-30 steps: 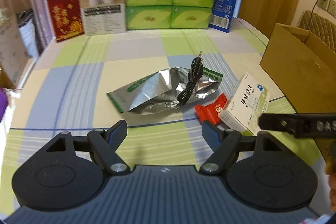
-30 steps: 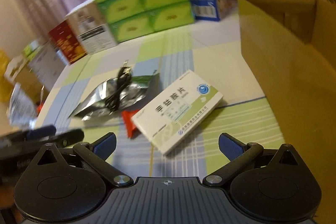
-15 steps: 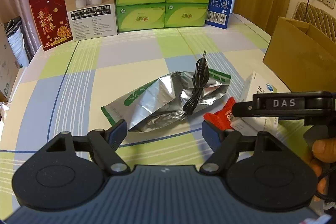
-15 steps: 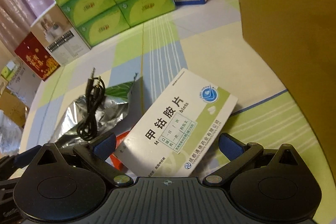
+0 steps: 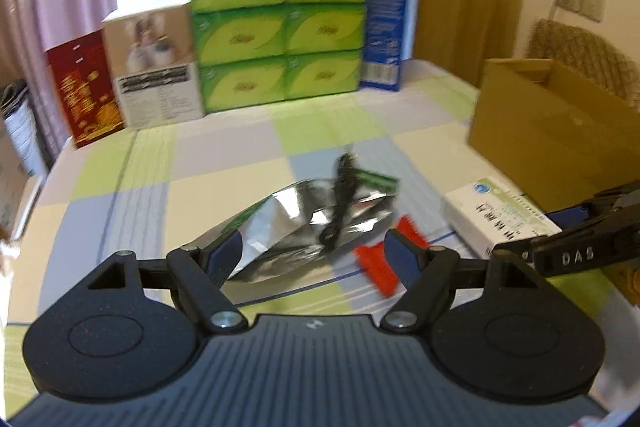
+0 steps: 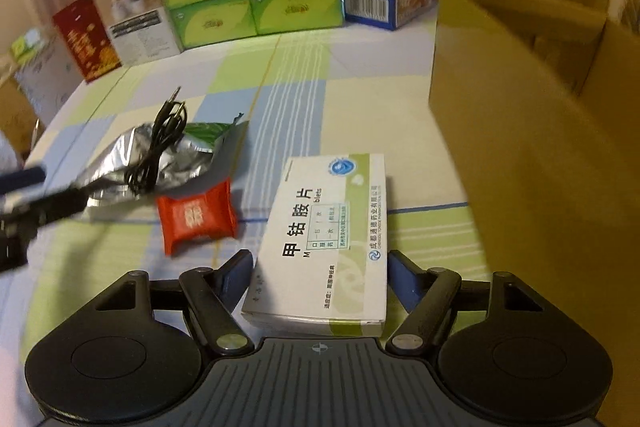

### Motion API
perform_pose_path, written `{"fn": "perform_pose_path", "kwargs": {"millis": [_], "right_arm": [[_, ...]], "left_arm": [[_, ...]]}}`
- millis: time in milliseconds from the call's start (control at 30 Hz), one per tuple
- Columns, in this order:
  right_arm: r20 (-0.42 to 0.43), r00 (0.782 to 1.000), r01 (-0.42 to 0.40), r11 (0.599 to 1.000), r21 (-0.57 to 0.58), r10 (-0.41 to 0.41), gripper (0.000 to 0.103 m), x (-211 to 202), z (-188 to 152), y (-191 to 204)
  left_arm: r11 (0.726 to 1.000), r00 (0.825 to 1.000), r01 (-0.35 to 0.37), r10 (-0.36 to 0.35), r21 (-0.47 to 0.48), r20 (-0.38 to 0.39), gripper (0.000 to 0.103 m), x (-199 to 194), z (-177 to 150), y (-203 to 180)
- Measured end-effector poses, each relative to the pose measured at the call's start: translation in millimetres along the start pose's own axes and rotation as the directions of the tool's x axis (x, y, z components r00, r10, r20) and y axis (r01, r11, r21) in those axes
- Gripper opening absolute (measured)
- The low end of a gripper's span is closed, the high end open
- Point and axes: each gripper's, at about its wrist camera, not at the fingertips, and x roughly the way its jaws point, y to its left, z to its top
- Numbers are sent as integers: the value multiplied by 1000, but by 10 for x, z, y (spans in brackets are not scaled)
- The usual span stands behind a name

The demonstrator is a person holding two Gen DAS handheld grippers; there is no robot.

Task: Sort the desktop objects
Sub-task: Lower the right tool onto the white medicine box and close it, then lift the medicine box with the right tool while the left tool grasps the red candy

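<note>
Your right tool (image 6: pixel 318 269), fingers apart, straddles the near end of the medicine box (image 6: pixel 326 235) at lower centre of the table (image 6: pixel 360 115), so an off-centre squeeze could twist it aside, while your left tool (image 5: pixel 314 255) hangs spread and empty.

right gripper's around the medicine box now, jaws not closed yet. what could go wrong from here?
1. The right gripper straddles only the near end of the medicine box; a grip that far back may let the far end droop or twist on lifting.
2. The red candy packet lies close beside the box's left edge, so the left finger could nudge or pinch it.
3. The cardboard box wall rises close on the right; a low swing may clip it.
</note>
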Motion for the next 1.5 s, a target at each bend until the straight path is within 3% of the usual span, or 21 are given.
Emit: {"fn": "perform_pose_path", "kwargs": {"millis": [333, 500, 767, 833, 900, 1033, 1133, 1500], "right_arm": [[-35, 999, -14, 999, -36, 13, 70, 63, -127, -54], [-19, 1000, 8, 996, -87, -9, 71, 90, -133, -6], [-60, 998, -1, 997, -79, -4, 71, 183, -176, -40], [-58, 998, 0, 997, -72, -4, 71, 181, -184, -44], [-53, 999, 7, 998, -67, -10, 71, 181, -189, -37], [-50, 999, 0, 998, -69, -3, 69, 171, -216, -22], [-53, 999, -11, 998, -67, 7, 69, 146, -235, -22], [-47, 997, -71, 995, -68, 68, 68, -294, -510, 84]], "left_arm": [[984, 987, 139, -128, 115, -95, 70, 350, -124, -344], [988, 980, 143, -132, 61, -149, 68, 605, -145, -427], [995, 987, 95, -89, 37, -136, 67, 801, -143, -483], [996, 988, 87, -85, 6, -132, 52, 834, -146, -468], [996, 987, 93, -94, -14, -131, 45, 853, -139, -454], [994, 984, 99, -104, -39, -145, 20, 811, -136, -443], [994, 979, 99, -107, -53, -173, 15, 717, -163, -442], [988, 956, 73, -108, -136, -272, 14, -64, -481, -602]]}}
